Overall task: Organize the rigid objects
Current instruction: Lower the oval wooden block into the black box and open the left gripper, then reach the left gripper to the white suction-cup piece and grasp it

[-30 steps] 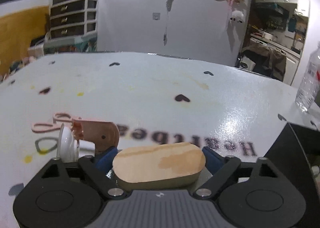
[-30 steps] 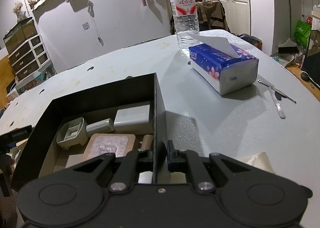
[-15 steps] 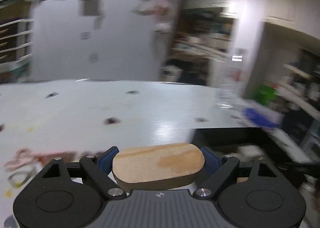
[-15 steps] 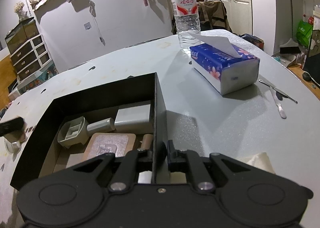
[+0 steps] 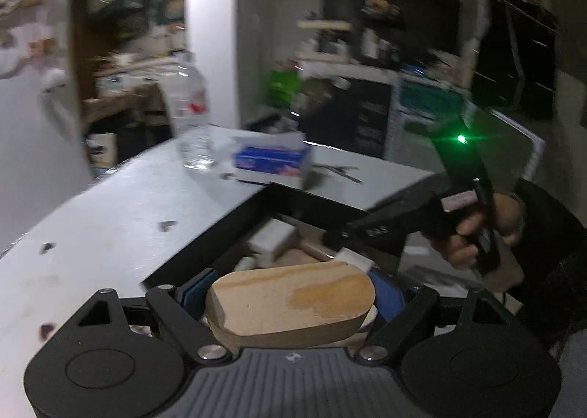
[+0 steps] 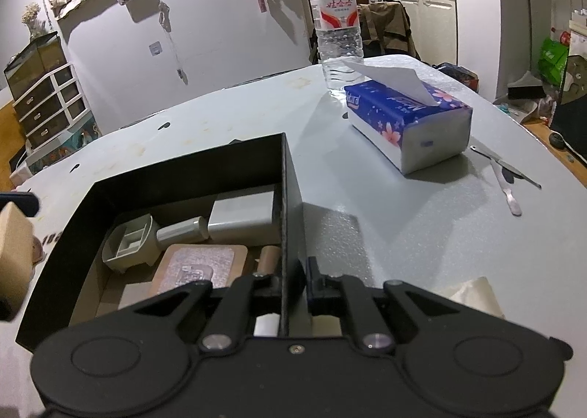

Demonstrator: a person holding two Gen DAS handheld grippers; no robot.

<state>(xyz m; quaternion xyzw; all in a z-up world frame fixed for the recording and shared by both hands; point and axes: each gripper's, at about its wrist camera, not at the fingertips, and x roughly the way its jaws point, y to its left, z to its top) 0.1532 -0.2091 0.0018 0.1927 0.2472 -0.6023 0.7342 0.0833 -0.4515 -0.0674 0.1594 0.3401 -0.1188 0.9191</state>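
Left wrist view: the left tool pinches a rounded wooden block across its long ends, the blue pads pressed on either rounded end, so the jaws stand wide around it. The block fills the lower centre of the frame, held in the air just short of the black box, whose open interior lies directly beyond it. At the right of the frame a person's hand grips the right tool's handle.

Right wrist view: the right tool is pressed together on the right-hand wall of the black box at lower centre, steadying it on the grey tabletop. The box already holds a white rectangular case, a small grey scoop-like holder and a flat tan card with a clear hook. The wooden block appears at the left edge, outside the box's left wall. A tissue pack, a water bottle and metal tweezers stand apart at upper right.

Handling (a judgement): the block looks stiff, light and sturdy, with a smooth sanded face that could slip under a loose pinch. The end-to-end hold suits it; the free floor space looks tight for a piece this long, so it may come to rest on the items below.
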